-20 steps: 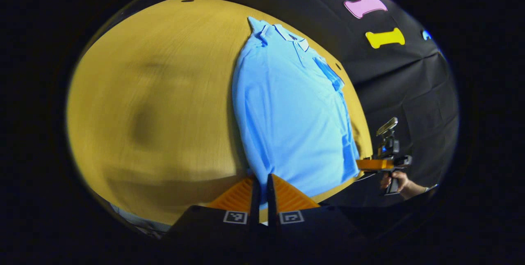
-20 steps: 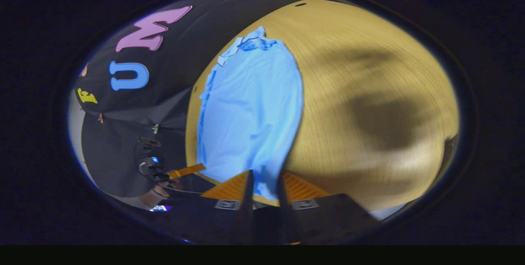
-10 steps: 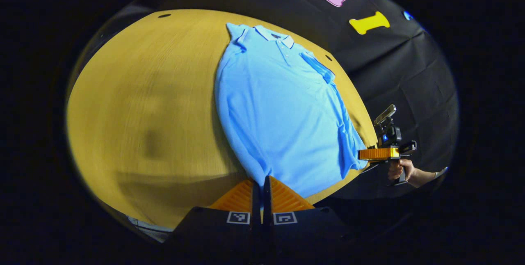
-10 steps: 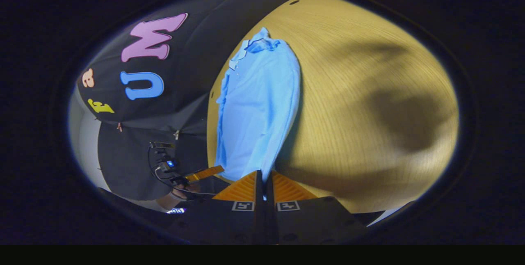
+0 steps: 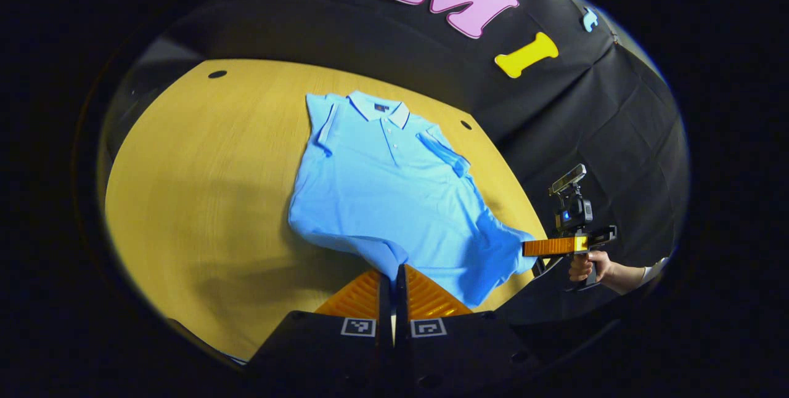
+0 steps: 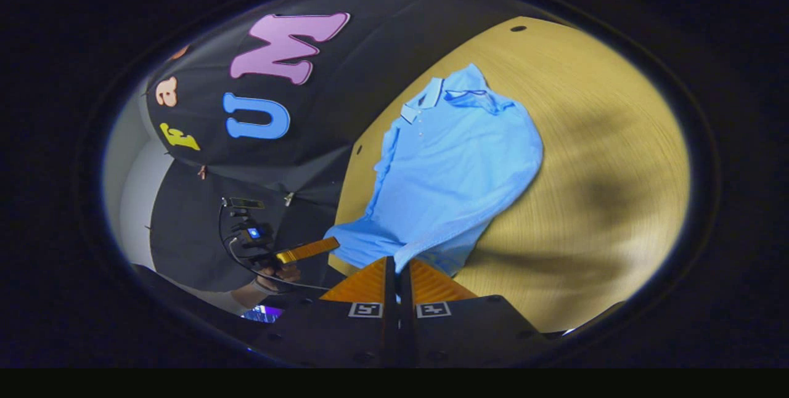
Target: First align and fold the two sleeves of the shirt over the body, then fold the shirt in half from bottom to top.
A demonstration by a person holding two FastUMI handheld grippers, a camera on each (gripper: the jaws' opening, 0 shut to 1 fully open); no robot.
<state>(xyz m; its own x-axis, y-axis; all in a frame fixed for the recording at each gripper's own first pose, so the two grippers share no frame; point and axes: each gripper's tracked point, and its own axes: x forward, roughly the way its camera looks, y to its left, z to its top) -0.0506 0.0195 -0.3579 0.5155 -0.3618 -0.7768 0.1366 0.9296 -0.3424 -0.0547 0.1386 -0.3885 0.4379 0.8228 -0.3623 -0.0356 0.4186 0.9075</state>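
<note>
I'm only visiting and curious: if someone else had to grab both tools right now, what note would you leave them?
Left tool: shut on the shirt's bottom hem corner.
Right tool: shut on the other hem corner.
Shirt: blue polo on the wooden table, collar at the far side, bottom edge lifted off the table.
Done: both sleeves look folded over the body.
Left: carry the hem up to the collar, lay it flat, release.

left tongs (image 5: 393, 275) closed, right tongs (image 6: 397, 268) closed
</note>
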